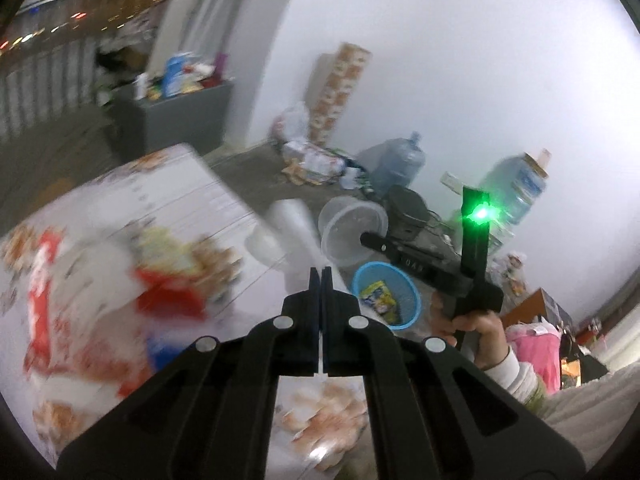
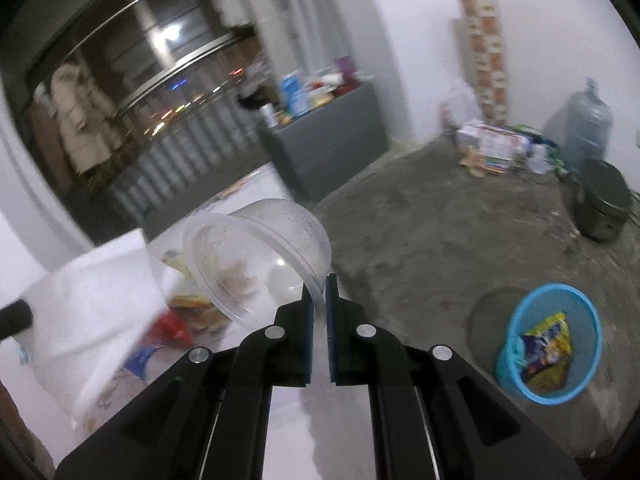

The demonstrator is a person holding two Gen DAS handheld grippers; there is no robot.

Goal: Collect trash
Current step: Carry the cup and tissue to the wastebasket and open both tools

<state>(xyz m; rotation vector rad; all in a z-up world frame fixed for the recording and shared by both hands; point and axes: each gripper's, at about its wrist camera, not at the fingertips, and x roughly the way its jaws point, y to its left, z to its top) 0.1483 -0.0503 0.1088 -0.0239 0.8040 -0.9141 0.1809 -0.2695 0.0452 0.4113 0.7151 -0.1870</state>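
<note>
At the far left of the left wrist view lies a printed desk (image 1: 168, 200) covered with blurred snack wrappers (image 1: 168, 292) in red, white and yellow. Just right of them the left tongs (image 1: 322, 276) are clenched on the edge of a white plastic sheet (image 1: 292, 228); in the right wrist view this sheet (image 2: 92, 300) hangs as a pale, crumpled shape at the left. Next comes a clear plastic bowl (image 2: 256, 264), tipped on its side with its mouth to the left and a few crumbs inside; the right tongs (image 2: 319, 288) grip its rim, which passes between the blue pads. The same bowl (image 1: 352, 232) shows in the left wrist view at the tip of the right tongs, whose body carries a green light (image 1: 482, 213) and is held by a hand (image 1: 480, 332) in a pale sleeve. Lower right, on the bare concrete floor (image 2: 420, 248), stands a blue mesh wastebasket (image 2: 550, 336) with a yellow and blue packet (image 2: 548, 348) inside, well apart from the bowl. Against the wall behind stand water jugs (image 2: 588, 128)
</note>
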